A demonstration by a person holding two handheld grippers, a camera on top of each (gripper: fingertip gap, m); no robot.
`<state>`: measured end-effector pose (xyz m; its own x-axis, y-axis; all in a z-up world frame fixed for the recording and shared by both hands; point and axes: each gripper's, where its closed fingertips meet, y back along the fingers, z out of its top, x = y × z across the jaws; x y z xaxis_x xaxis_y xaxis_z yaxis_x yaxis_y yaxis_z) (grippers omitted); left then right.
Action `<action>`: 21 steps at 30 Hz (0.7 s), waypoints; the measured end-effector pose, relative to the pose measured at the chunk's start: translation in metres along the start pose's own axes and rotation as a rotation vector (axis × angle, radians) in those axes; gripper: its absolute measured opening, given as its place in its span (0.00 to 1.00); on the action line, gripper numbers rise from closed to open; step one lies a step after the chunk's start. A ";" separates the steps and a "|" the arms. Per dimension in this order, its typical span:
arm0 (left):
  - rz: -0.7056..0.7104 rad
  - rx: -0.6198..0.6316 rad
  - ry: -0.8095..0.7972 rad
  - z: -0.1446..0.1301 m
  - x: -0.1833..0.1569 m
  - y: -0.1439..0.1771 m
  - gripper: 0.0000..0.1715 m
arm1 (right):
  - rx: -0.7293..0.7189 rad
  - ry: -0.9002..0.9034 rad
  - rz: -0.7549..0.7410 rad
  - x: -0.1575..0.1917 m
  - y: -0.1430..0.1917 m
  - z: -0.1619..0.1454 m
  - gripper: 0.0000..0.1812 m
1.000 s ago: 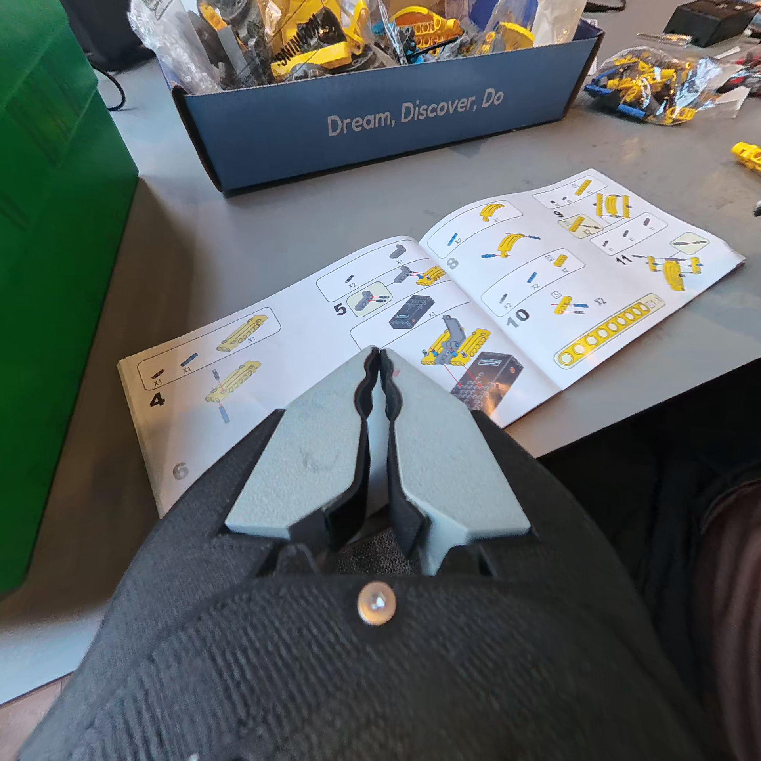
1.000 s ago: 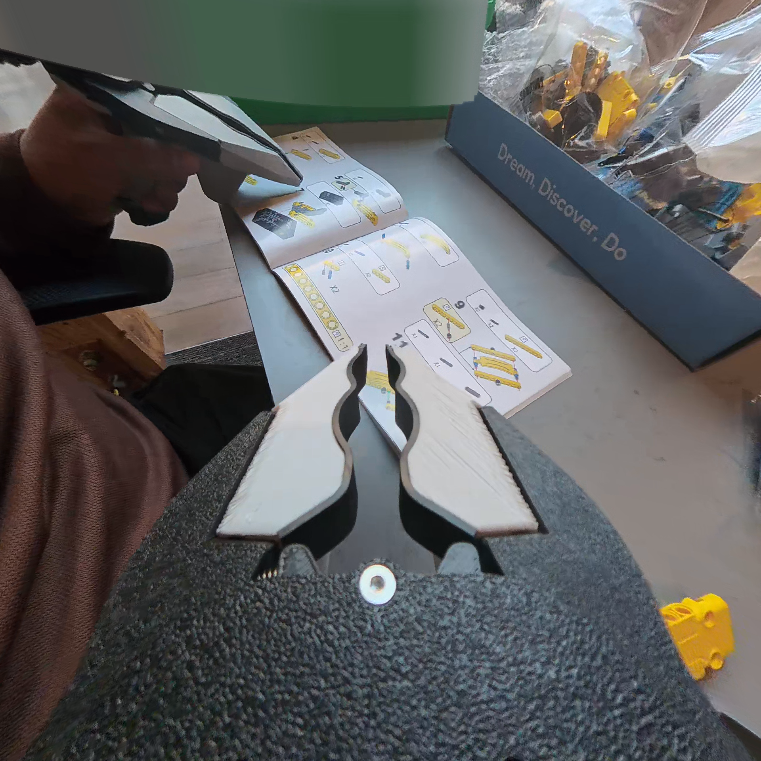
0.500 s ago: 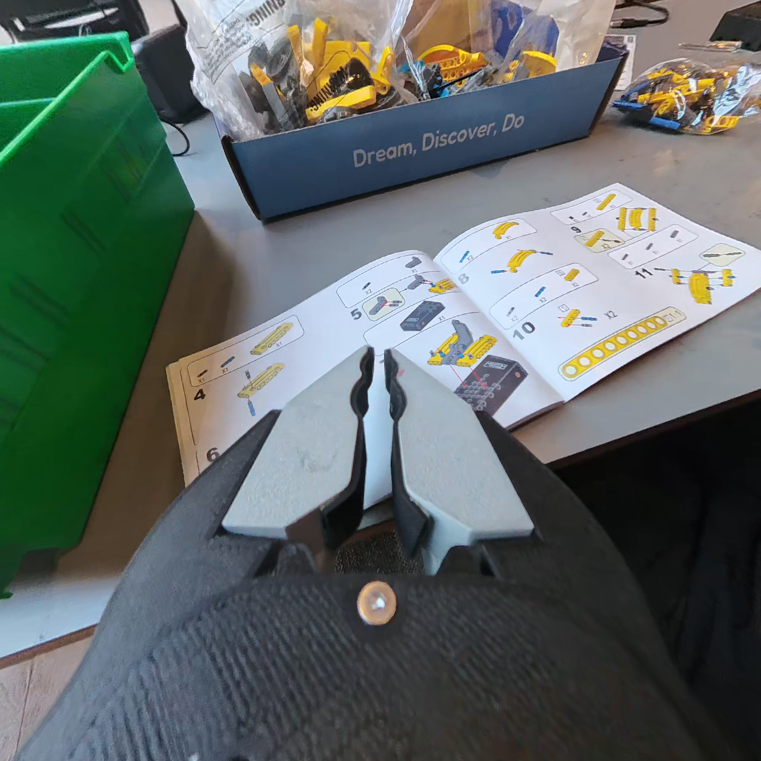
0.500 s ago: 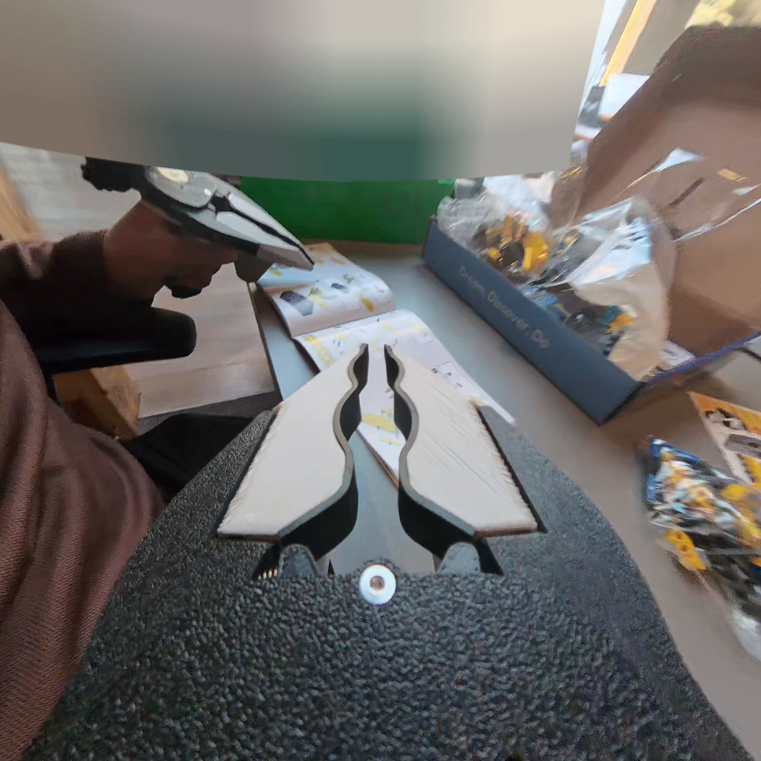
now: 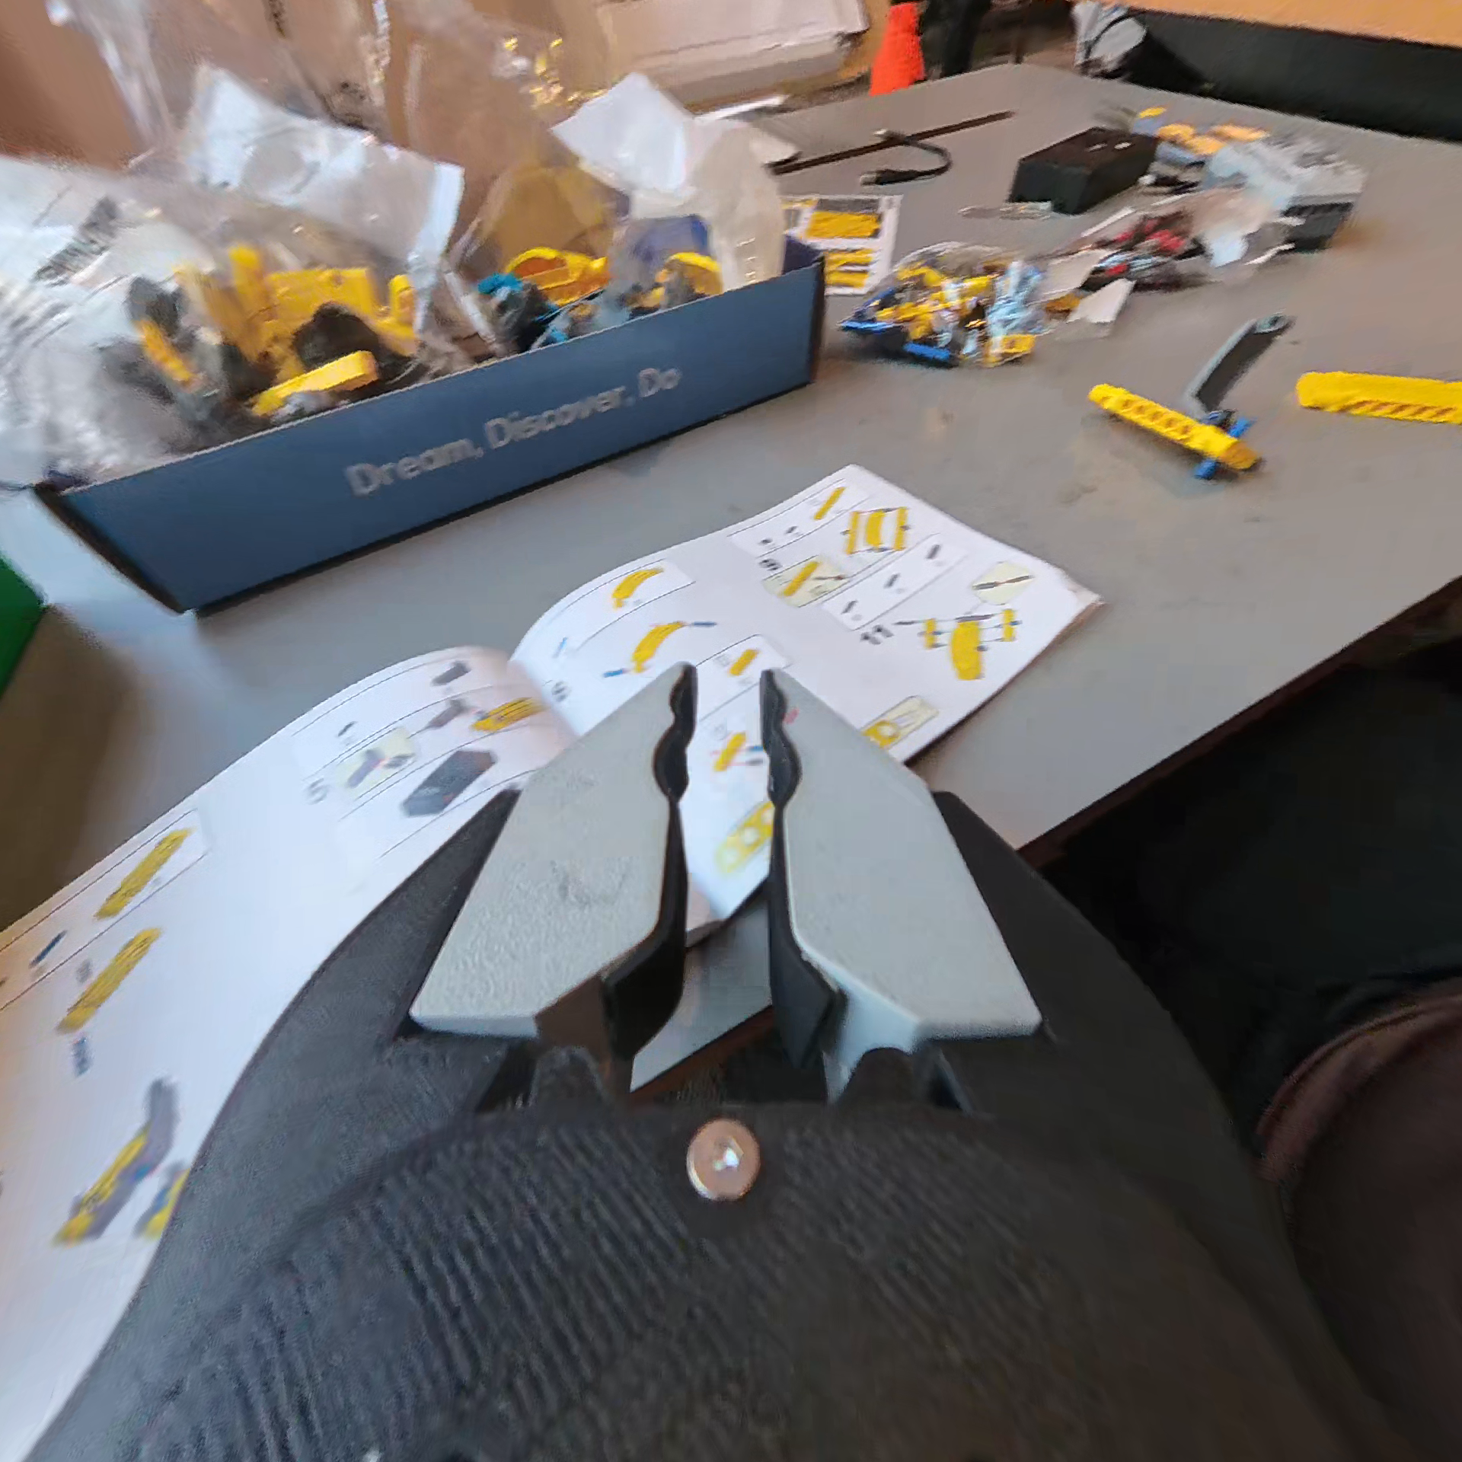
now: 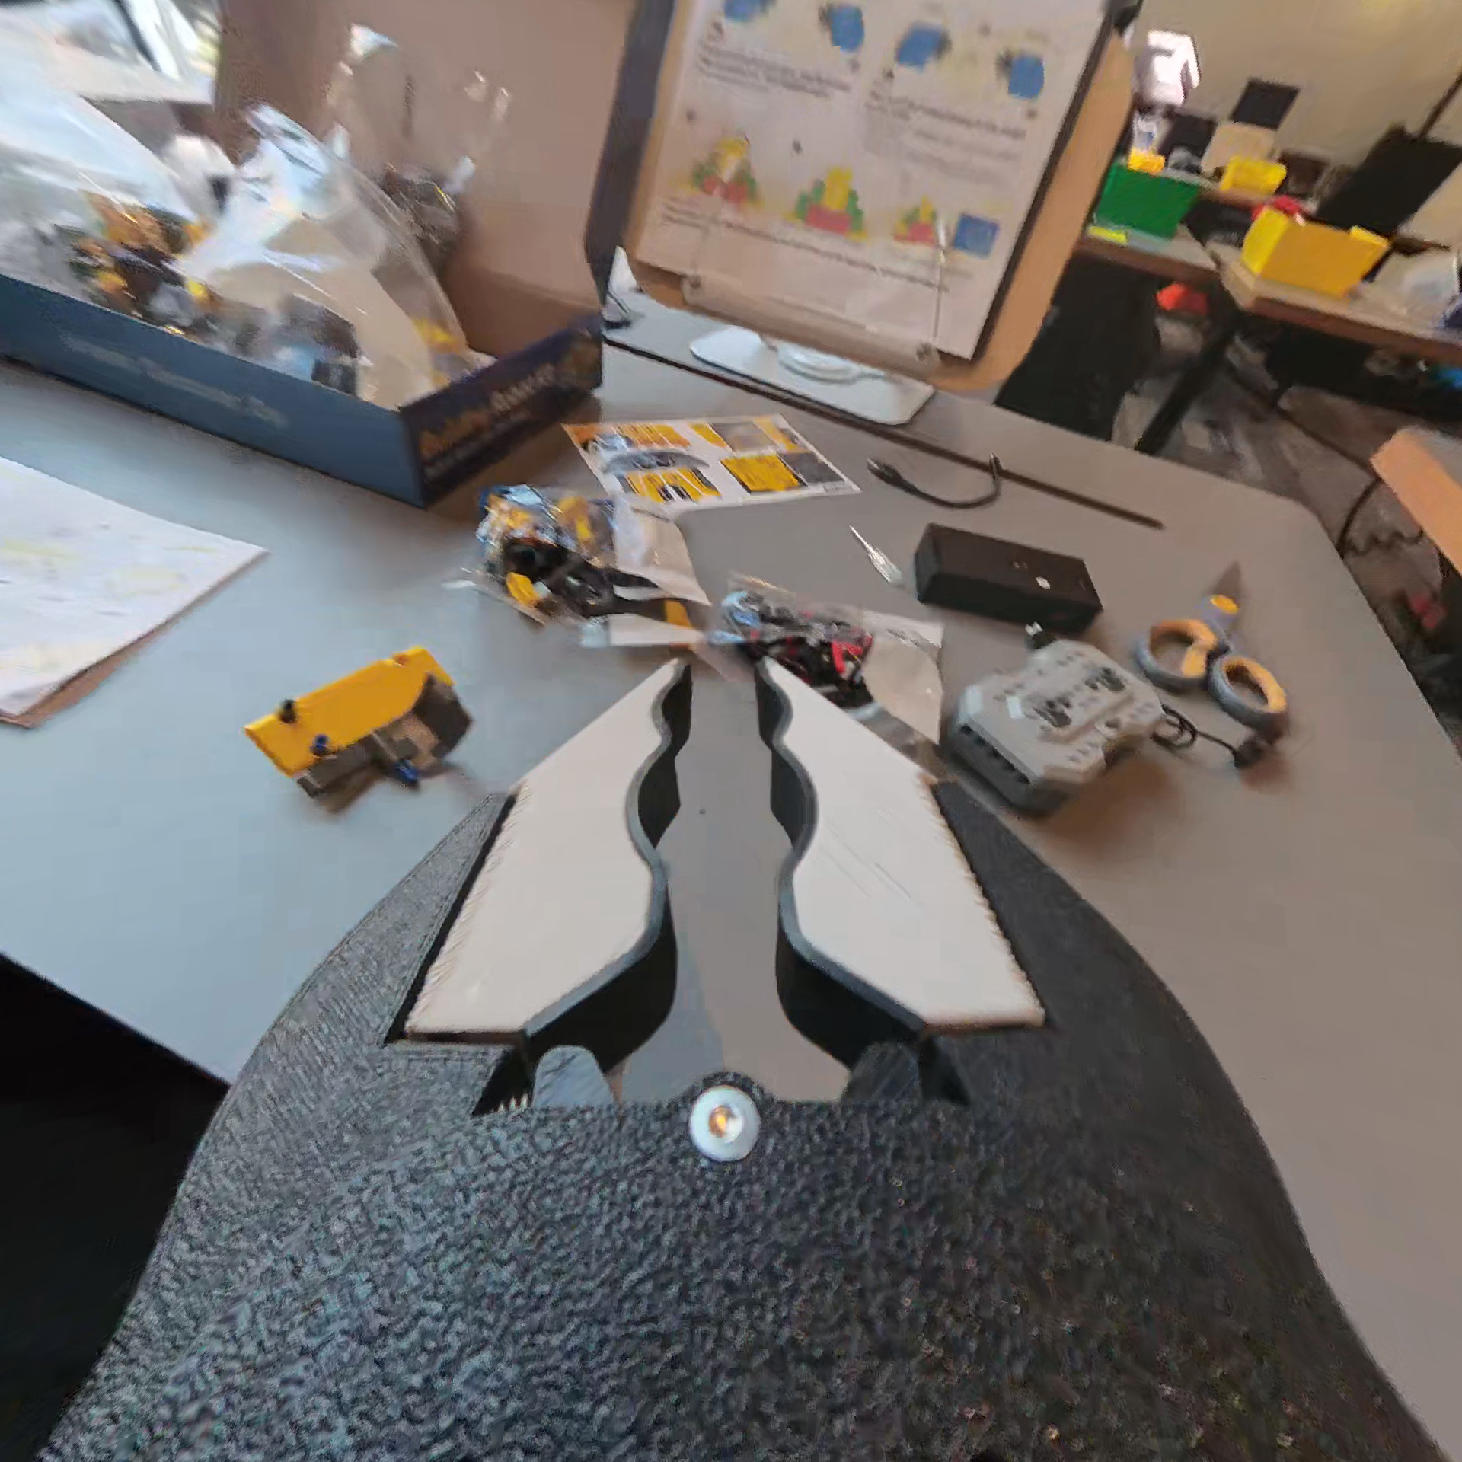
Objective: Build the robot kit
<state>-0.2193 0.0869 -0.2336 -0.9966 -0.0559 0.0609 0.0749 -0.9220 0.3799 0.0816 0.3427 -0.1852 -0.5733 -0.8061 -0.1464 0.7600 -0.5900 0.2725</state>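
My left gripper (image 5: 728,688) is slightly open and empty, hovering over the right page of an open instruction booklet (image 5: 831,601) near the grey table's (image 5: 989,443) front edge. A blue cardboard box (image 5: 443,467) full of bagged yellow and black building parts stands behind the booklet. My right gripper (image 6: 721,672) is slightly open and empty above the table (image 6: 1187,949). Its tips point at a clear bag of dark and red parts (image 6: 807,641). A small yellow-and-grey built assembly (image 6: 356,720) lies to its left. A grey electronic hub (image 6: 1052,712) lies to its right.
A yellow beam with blue pins (image 5: 1171,427) and a long yellow piece (image 5: 1376,392) lie at the right. The right wrist view shows another parts bag (image 6: 570,554), a black box (image 6: 1005,577), scissors (image 6: 1210,664), a leaflet (image 6: 704,459) and a stand with a printed sheet (image 6: 870,158). Some 40 centimetres of space lies between my two pairs of fingers. From my right tips it is roughly 15 centimetres to the small yellow-and-grey built assembly (image 6: 356,720); from my left, 25 centimetres. Measured from the fingertips, the grey electronic hub (image 6: 1052,712) is 20 centimetres or so from the right gripper and 55 centimetres from the left. The left camera catches it too, in the left wrist view (image 5: 1311,161).
Both grippers swung to the right. The left one opened a little and the green bin left its view. The right view turned from the booklet and the person to the table's right side.
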 end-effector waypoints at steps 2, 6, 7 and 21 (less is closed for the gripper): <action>-0.044 -0.019 -0.033 0.005 -0.019 -0.004 0.08 | 0.064 -0.014 -0.003 -0.009 -0.007 -0.014 0.12; -0.097 -0.013 -0.122 0.003 -0.045 -0.011 0.06 | 0.174 0.018 0.023 -0.014 -0.028 -0.038 0.10; -0.109 -0.008 -0.137 0.001 -0.049 -0.013 0.06 | 0.200 0.048 0.022 -0.016 -0.034 -0.041 0.09; -0.176 0.047 -0.089 -0.015 -0.051 -0.018 0.04 | 0.468 0.328 0.133 -0.038 -0.111 -0.070 0.04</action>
<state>-0.1705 0.1001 -0.2576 -0.9876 0.1403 0.0703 -0.0963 -0.8958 0.4340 0.0405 0.4358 -0.2768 -0.3013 -0.8876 -0.3484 0.5599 -0.4605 0.6889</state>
